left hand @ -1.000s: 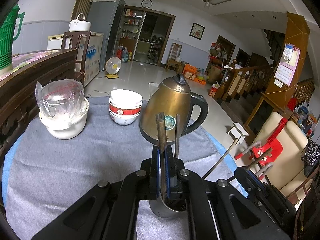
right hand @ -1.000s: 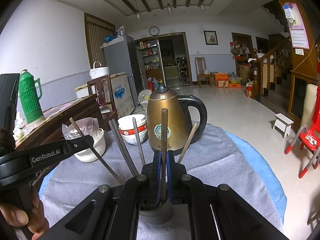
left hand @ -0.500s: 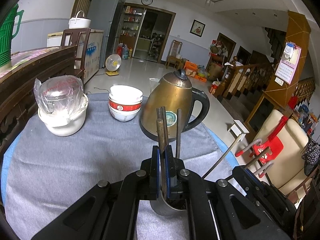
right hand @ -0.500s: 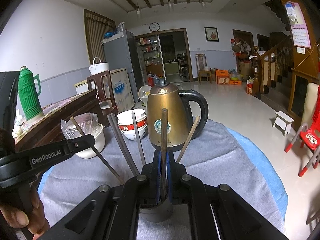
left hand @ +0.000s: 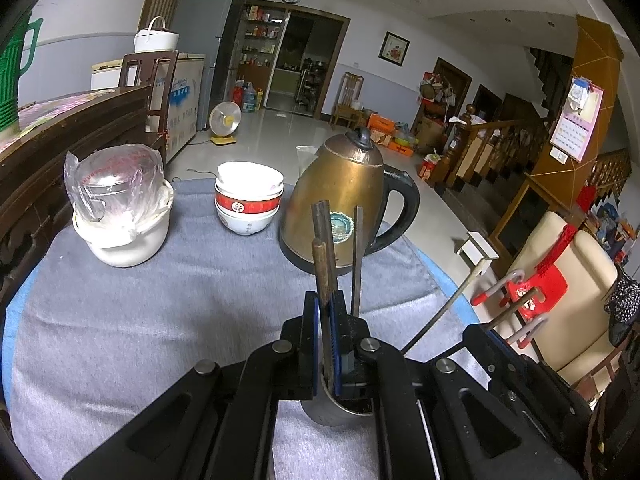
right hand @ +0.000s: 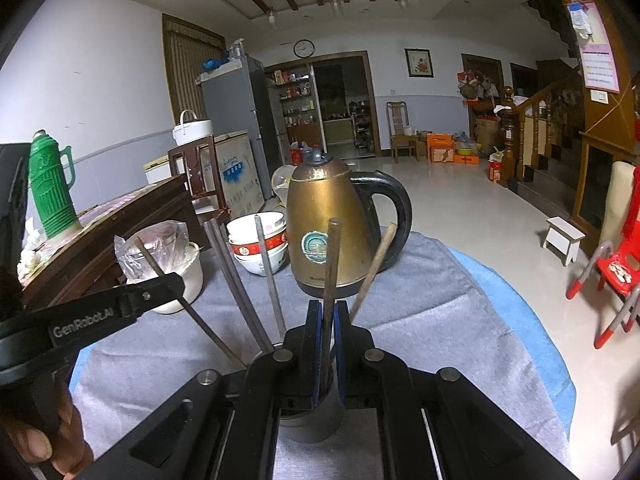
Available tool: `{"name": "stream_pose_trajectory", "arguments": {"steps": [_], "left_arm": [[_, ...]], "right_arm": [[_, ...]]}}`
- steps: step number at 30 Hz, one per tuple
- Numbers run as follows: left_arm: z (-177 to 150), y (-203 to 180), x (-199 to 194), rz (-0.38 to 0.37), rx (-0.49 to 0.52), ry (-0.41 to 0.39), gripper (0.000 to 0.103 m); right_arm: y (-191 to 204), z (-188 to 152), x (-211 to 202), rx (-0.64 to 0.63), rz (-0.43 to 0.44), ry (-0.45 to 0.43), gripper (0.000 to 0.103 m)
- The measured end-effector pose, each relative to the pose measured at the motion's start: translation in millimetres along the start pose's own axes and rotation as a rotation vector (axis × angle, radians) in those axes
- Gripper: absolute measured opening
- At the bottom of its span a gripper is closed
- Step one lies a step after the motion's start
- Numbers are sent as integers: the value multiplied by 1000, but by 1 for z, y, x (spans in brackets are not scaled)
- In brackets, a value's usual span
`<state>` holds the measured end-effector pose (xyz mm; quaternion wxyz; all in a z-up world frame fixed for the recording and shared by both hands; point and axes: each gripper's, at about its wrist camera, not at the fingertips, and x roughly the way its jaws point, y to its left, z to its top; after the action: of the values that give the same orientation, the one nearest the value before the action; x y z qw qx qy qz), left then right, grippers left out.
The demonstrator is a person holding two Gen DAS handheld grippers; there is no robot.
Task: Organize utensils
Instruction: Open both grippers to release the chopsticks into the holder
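Dim indoor light, sharp focus, fisheye-warped edges

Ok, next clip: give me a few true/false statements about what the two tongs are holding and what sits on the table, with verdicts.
1. The left tongs are shut on a chopstick that stands in the metal cup. True.
2. The right tongs are wide open and empty. False: they are shut on a dark chopstick over the same cup.
3. The brass kettle lies tipped on its side. False: it stands upright on the grey cloth.
4. The stacked bowls sit between the kettle and the white pot with a plastic bag. True.
5. All chopsticks are in the tongs. False: several others lean loose in the cup.
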<state>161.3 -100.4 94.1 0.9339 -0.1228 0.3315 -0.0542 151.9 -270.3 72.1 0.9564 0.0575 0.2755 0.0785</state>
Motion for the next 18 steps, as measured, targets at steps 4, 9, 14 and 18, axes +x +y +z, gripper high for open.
{"name": "stream_pose_trajectory", "arguments": {"steps": [4,9,14,18], "left_arm": [[1,1,-6,16,-8,3,32],[4,5,-26,18,-17,-30,51],[9,19,-56,1,-57,-72,65],[7,46,-89,-1,-87,-138,77]], "right_arm": [[-1,0,0,3,-27,19,9],[-7,2,-12,24,-78,8,16],[-12,7,-39,37,-98,-58,67],[-10,9,-66,24,-97,-114,74]]}}
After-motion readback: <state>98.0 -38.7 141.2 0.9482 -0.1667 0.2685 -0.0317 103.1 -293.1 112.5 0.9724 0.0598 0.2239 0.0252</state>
